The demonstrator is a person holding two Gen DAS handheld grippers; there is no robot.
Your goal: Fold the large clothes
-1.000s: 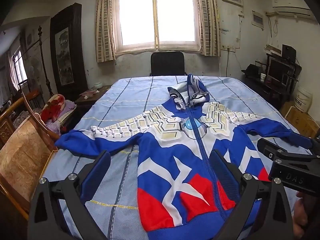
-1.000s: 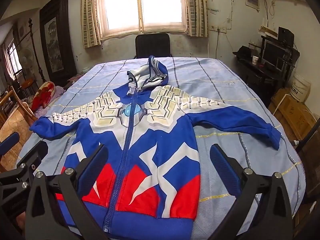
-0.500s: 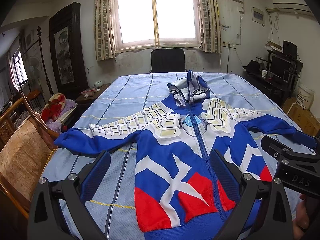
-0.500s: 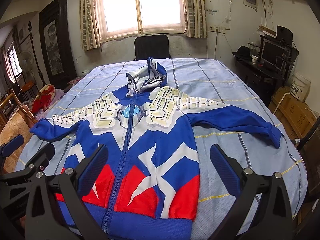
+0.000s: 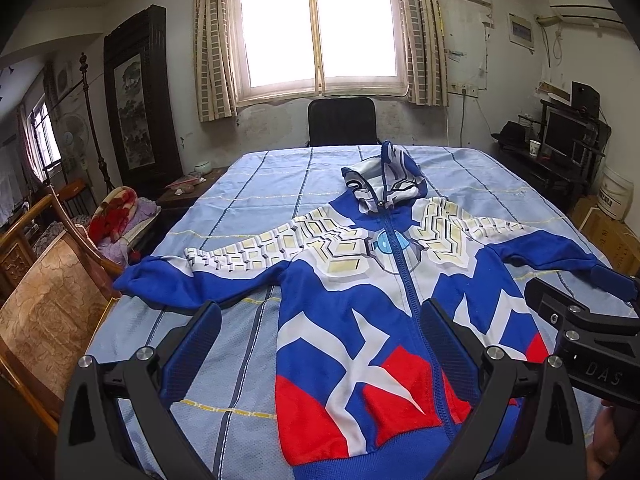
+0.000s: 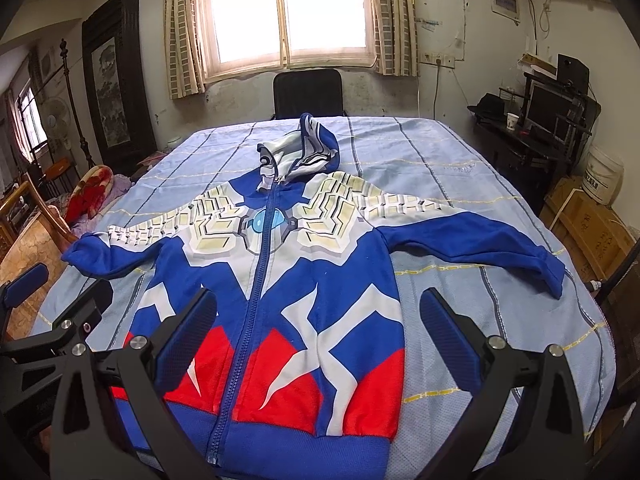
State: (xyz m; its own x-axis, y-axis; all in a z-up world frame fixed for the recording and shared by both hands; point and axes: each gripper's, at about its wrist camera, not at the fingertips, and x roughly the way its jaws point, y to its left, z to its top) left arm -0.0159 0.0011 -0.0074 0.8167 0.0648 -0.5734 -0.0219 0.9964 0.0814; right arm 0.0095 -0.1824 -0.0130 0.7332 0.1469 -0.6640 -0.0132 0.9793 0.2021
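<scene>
Item: hooded jacket (image 5: 360,300), blue, white and red, zipped shut, lying face up and flat on the counter (image 5: 256,184), which is wearing a pale blue striped cloth. No fold is showing yet; the task is judged to be at its very start.

Orientation: the long axis is running along the zip, straight away from both cameras. The hem (image 6: 280,436) is lying nearest the person, and the hood (image 6: 298,156) is pointing toward the window and the black chair (image 6: 308,94) at the far end. The sleeves are spreading crosswise, each cuff reaching close to a side edge of the cloth.

Left gripper (image 5: 320,352): fingers spread wide, holding nothing, hovering above the hem on the garment's left half. It is lying nearer the left sleeve (image 5: 192,276), which is stretching out ahead and to its left.

Right gripper (image 6: 318,342): likewise released and empty, hanging over the right half of the hem. It is the nearer one to the right sleeve (image 6: 480,244), whose cuff is curling slightly at the counter's right side.

Governing relation: each sleeve is lying forward and outboard of the gripper on its own side, so a first fold inward toward the zip would probably be starting with each gripper reaching out to its own sleeve or side seam.
</scene>
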